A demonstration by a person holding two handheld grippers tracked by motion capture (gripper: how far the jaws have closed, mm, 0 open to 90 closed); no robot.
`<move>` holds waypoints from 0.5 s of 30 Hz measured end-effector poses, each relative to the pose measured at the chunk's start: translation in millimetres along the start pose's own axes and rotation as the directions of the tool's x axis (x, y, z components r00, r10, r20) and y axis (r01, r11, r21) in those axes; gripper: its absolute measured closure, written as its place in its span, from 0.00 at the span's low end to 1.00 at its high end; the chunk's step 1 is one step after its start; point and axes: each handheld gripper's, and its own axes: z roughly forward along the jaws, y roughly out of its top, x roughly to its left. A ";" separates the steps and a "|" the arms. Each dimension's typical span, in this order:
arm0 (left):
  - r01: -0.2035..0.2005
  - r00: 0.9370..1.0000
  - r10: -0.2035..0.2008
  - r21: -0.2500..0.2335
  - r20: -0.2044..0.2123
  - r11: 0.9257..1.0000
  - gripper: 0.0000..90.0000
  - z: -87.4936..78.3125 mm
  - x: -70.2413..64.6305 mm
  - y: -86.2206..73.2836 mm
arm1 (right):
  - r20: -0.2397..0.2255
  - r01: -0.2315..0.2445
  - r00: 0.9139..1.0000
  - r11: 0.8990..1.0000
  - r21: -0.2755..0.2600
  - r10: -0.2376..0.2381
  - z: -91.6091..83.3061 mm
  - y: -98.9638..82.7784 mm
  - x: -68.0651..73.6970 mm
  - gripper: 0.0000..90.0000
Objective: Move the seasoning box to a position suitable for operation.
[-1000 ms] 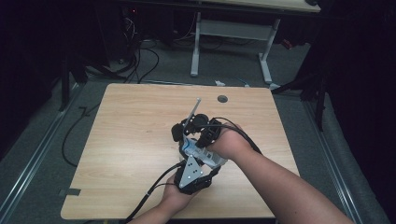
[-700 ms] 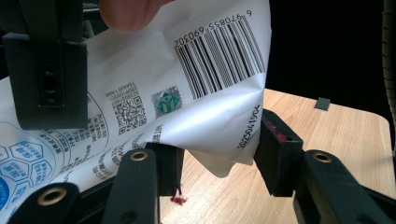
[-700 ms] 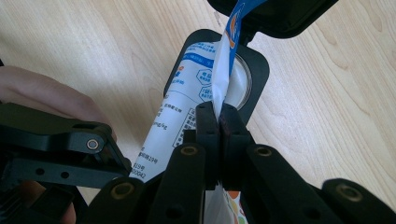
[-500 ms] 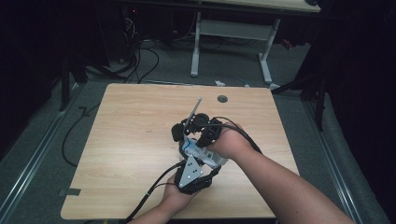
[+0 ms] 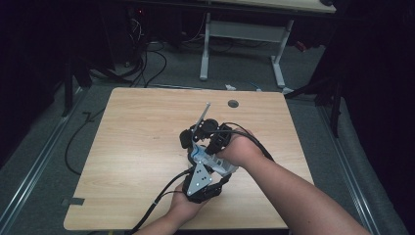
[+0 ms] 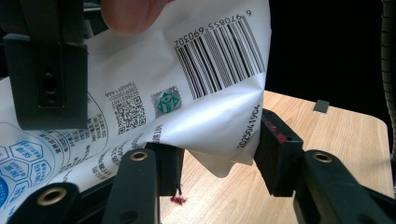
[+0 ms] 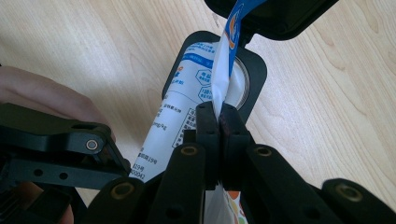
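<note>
A white pouch (image 6: 187, 93) with blue print and a barcode hangs over the wooden table (image 5: 132, 147). My right gripper (image 7: 219, 116) is shut on the pouch's (image 7: 224, 56) thin upper edge. My left gripper (image 6: 215, 158) has its pads pressed on the pouch's crumpled lower corner. In the high view both grippers meet at the table's middle, the left gripper (image 5: 196, 157) coming from the near edge and the right gripper (image 5: 211, 139) from the right, with the pouch (image 5: 201, 155) between them. The pouch hangs in front of a black rounded-square holder (image 7: 252, 70) with a round opening.
A thin metal rod (image 5: 201, 117) sticks up from the black parts beyond the grippers. A round cable hole (image 5: 233, 104) sits near the table's far edge. A desk frame (image 5: 244, 34) and cables (image 5: 147, 58) lie on the floor beyond.
</note>
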 end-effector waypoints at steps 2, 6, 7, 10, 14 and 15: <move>0.004 1.000 -0.004 0.004 0.003 1.000 0.63 0.1 0.4 -0.1 | -0.001 0.002 1.000 1.000 -0.001 -0.002 0.8 -0.1 -0.5 0.98; 0.012 1.000 -0.012 0.003 0.005 1.000 0.62 0.6 0.7 0.0 | 0.002 0.001 1.000 1.000 0.001 -0.001 1.5 0.3 -0.6 0.98; 0.014 1.000 -0.014 0.003 0.006 1.000 0.62 0.8 0.8 -0.1 | 0.003 0.002 1.000 1.000 0.002 -0.002 1.7 0.3 -0.7 0.98; 0.013 1.000 -0.013 0.007 0.006 1.000 0.62 1.2 1.1 -0.4 | -0.001 -0.002 1.000 1.000 0.001 0.002 3.0 0.0 -1.1 0.98; 0.017 1.000 -0.017 0.008 0.005 1.000 0.61 1.4 1.3 -0.6 | -0.002 0.000 1.000 1.000 0.000 0.000 3.6 0.5 -1.6 0.98; 0.017 1.000 -0.017 0.008 0.006 1.000 0.61 1.5 1.3 -0.7 | -0.002 0.000 1.000 1.000 0.000 0.000 3.8 0.6 -1.5 0.98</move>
